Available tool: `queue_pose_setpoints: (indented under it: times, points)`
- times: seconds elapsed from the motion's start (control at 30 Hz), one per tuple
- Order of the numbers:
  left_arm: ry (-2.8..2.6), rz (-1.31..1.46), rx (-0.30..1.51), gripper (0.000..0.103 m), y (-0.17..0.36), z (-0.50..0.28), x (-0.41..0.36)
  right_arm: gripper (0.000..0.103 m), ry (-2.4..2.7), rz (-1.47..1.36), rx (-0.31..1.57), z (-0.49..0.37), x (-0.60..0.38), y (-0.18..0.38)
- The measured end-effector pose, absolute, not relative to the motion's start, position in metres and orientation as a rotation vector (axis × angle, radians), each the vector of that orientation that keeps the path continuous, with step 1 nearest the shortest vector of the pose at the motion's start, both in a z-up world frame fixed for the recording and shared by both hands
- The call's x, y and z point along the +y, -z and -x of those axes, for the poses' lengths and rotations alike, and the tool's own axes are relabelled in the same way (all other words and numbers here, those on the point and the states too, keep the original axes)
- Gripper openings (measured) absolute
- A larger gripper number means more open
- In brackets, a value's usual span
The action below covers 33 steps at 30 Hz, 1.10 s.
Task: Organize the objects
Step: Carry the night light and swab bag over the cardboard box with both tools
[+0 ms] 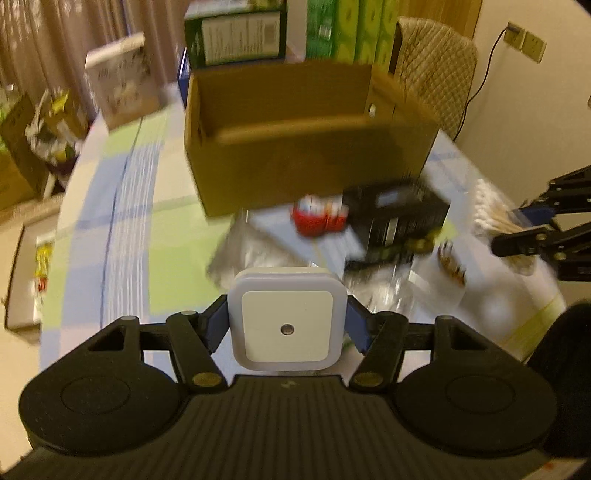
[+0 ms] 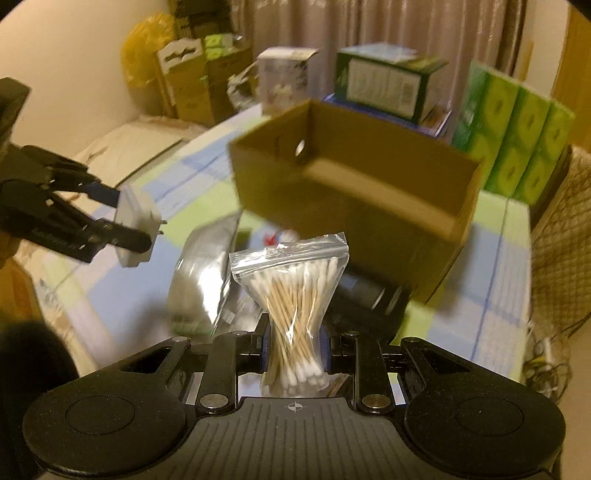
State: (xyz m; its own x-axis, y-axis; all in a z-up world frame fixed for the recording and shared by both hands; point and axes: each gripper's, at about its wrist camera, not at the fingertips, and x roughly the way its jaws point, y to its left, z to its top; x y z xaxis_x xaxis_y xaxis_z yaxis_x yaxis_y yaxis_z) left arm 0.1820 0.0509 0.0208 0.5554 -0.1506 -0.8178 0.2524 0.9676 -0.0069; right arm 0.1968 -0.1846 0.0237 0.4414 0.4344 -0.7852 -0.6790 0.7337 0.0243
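My left gripper (image 1: 287, 321) is shut on a white square plug-in night light (image 1: 286, 319), held above the table in front of the open cardboard box (image 1: 295, 144). It also shows in the right wrist view (image 2: 135, 227), where the left gripper (image 2: 125, 218) is at the left. My right gripper (image 2: 294, 349) is shut on a clear zip bag of cotton swabs (image 2: 295, 295), squeezed at its middle, below and in front of the cardboard box (image 2: 354, 195). In the left wrist view the right gripper (image 1: 517, 230) and the swab bag (image 1: 495, 218) are at the right edge.
On the checked tablecloth (image 1: 122, 221) lie a red-and-white packet (image 1: 319, 218), a black box (image 1: 399, 221) and a clear plastic package (image 2: 207, 273). Behind the cardboard box stand a green box (image 1: 236, 35), green tissue packs (image 2: 513, 136) and a white carton (image 1: 122, 81). A quilted chair (image 1: 436, 74) is right.
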Motion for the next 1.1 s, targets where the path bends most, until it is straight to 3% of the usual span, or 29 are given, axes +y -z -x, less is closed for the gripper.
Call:
queue_pose_setpoints:
  times: [0.23,0.43,1.1]
  points:
    - [0.280,-0.135,0.861,0.060,-0.079,-0.241,0.024,0.022,-0.635,0.229,0.817,-0.267,-0.176,-0.061]
    - [0.270,-0.136,0.829,0.060,-0.088,-0.307,0.008,0.022,-0.572,0.198,0.798,-0.328,-0.167,-0.063]
    - [0.255,-0.072,0.899,0.061,-0.003,-0.420,0.000,0.022,-0.514,0.122,0.892,-0.416,-0.171,0.010]
